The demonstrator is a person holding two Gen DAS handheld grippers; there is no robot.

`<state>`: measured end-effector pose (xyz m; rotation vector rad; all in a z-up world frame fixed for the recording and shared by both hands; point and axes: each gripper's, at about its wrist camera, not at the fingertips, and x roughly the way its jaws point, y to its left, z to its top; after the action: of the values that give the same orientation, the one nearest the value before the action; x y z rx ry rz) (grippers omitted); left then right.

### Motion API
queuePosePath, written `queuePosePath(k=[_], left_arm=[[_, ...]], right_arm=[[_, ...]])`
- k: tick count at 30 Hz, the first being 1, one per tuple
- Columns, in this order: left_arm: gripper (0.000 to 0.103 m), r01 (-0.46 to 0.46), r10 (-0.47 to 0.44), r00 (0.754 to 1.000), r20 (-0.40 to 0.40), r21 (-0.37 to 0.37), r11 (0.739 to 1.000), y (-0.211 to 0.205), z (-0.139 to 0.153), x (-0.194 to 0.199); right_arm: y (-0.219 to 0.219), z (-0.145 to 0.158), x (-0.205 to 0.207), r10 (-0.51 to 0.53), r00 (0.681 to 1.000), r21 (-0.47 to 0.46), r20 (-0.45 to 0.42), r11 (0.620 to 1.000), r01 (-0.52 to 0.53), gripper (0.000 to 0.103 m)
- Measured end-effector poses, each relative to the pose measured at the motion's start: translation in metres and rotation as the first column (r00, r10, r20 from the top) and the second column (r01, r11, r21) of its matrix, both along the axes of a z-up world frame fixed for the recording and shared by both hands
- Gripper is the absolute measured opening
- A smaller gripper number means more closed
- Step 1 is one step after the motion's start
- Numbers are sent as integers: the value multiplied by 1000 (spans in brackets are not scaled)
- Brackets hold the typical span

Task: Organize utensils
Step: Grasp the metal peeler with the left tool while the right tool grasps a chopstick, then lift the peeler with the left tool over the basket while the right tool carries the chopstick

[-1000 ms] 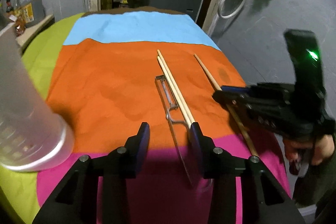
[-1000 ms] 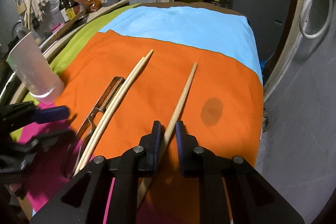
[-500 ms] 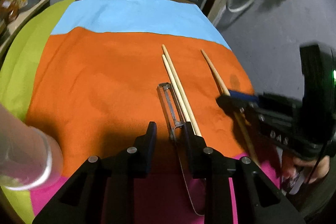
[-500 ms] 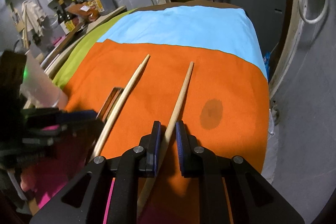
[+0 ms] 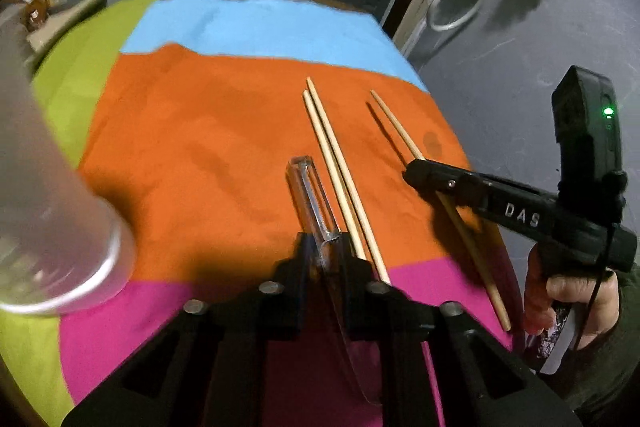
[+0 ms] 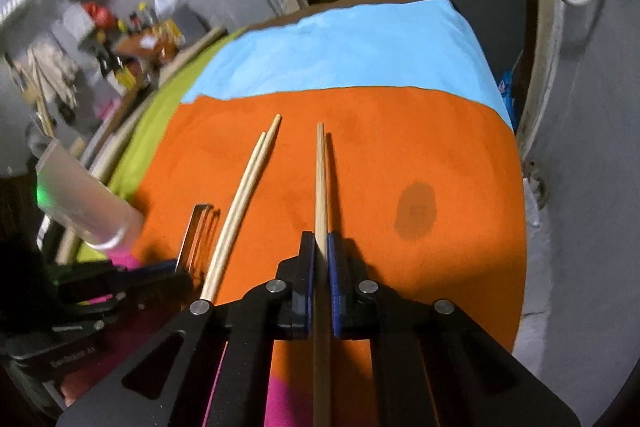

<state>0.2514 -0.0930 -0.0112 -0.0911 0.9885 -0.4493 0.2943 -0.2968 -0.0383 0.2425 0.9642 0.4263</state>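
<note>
My left gripper (image 5: pixel 323 247) is shut on a metal peeler (image 5: pixel 310 195) with a clear handle, held just above the orange cloth. Two wooden chopsticks (image 5: pixel 338 171) lie side by side right of it. My right gripper (image 6: pixel 319 247) is shut on a single chopstick (image 6: pixel 319 179) and lifts it off the cloth; its shadow falls beside it. In the left wrist view that gripper (image 5: pixel 416 173) and chopstick (image 5: pixel 394 125) are at the right. The pair (image 6: pixel 248 195) and the peeler (image 6: pixel 196 231) show left in the right wrist view.
A frosted plastic cup (image 5: pixel 48 211) stands at the left on the colour-block cloth; it also shows in the right wrist view (image 6: pixel 86 203). The table's right edge (image 6: pixel 516 155) drops off to a grey floor. A dark stain (image 6: pixel 416 211) marks the orange cloth. Bottles crowd a shelf (image 6: pixel 132 39) far left.
My left gripper moved forward and closed on the peeler, raising it. My right gripper lifted its chopstick off the cloth and swung it straighter.
</note>
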Motion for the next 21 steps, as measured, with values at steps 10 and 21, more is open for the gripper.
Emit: queuePosePath(k=[10, 21], left_arm=[[5, -4, 18, 985, 173, -80, 997, 24, 24, -57], [5, -65, 137, 829, 542, -151, 986, 50, 87, -106]], right_arm=[[10, 28, -65, -56, 975, 164, 215, 986, 20, 5], [61, 90, -99, -91, 814, 217, 574, 975, -43, 5]])
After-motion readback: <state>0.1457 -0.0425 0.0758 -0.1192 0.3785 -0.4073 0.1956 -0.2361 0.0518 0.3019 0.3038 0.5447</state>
